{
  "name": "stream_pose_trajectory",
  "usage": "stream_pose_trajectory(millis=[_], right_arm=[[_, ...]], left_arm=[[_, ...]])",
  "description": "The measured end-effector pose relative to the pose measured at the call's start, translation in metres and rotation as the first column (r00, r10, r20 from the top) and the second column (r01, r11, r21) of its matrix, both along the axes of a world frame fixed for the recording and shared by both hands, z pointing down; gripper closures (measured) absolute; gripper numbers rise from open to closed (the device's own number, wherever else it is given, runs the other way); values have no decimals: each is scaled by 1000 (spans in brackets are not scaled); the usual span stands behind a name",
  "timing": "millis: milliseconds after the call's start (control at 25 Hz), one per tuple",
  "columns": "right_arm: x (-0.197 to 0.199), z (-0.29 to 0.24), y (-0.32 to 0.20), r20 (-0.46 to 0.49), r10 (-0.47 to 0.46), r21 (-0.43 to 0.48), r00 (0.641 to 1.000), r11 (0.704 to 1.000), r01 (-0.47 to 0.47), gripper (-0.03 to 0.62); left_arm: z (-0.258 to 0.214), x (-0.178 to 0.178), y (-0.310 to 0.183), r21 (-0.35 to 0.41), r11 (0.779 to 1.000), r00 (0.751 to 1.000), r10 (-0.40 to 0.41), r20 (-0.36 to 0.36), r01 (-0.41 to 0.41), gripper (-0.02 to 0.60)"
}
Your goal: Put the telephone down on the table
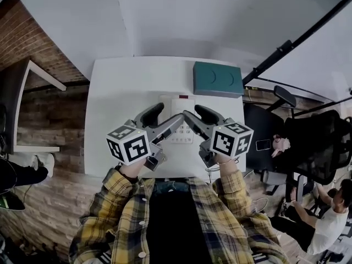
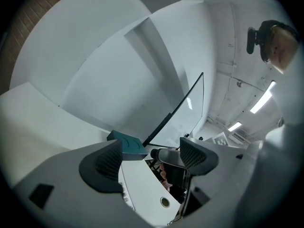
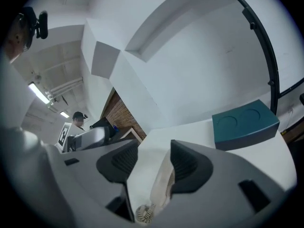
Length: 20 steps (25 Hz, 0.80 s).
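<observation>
Head view, 6 o'clock: person's yellow plaid shirt. At 7 the left gripper, at 5 the right gripper, both angled in over the white rectangular table. Left jaws spread, nothing between. Right jaws apart and unclenched, with the cream plastic telephone handset between them, lying along the right pad with a gap to the left pad; coiled cord at its near end. White push-button telephone base on the table at centre, just under the tips. Teal rectangular box at 1 o'clock, far edge.
</observation>
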State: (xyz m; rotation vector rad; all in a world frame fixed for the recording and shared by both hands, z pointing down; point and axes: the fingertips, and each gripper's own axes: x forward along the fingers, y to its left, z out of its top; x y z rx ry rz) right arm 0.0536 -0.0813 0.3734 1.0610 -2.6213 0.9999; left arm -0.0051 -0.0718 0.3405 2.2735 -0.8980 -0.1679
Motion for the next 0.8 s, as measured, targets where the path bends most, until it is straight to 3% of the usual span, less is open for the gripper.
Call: stream_pose_trajectory(millis=[80, 280, 320, 360, 400, 440, 560, 800], right_arm=[[-2, -14, 0, -24, 8, 53, 1000, 999, -7, 442], [-15, -46, 7, -31, -16, 149, 999, 989, 20, 472], [-17, -51, 9, -28, -22, 164, 999, 986, 26, 478], [-19, -56, 11, -26, -24, 181, 999, 983, 28, 482], [-20, -61, 12, -27, -20, 201, 999, 979, 25, 488], [-20, -66, 12, -31, -11, 225, 999, 974, 18, 498], [-23, -76, 14, -53, 12, 290, 999, 957, 4, 522], [-29, -84, 23, -21, 8, 329, 1000, 944, -1, 547]], left_arm=[[-15, -3, 0, 52, 999, 1000, -15, 12, 14, 190], [-45, -11, 7, 154, 987, 998, -44, 35, 38, 212], [-49, -13, 8, 168, 984, 997, -61, 42, 53, 244], [-53, -16, 8, 186, 980, 995, -86, 54, 74, 348], [-56, -20, 9, 206, 974, 991, -110, 71, 93, 493], [-58, -21, 10, 225, 969, 988, -123, 88, 101, 514], [-65, -21, 14, 262, 962, 986, -116, 118, 82, 514], [-69, -11, 19, 298, 954, 985, -72, 155, 23, 532]])
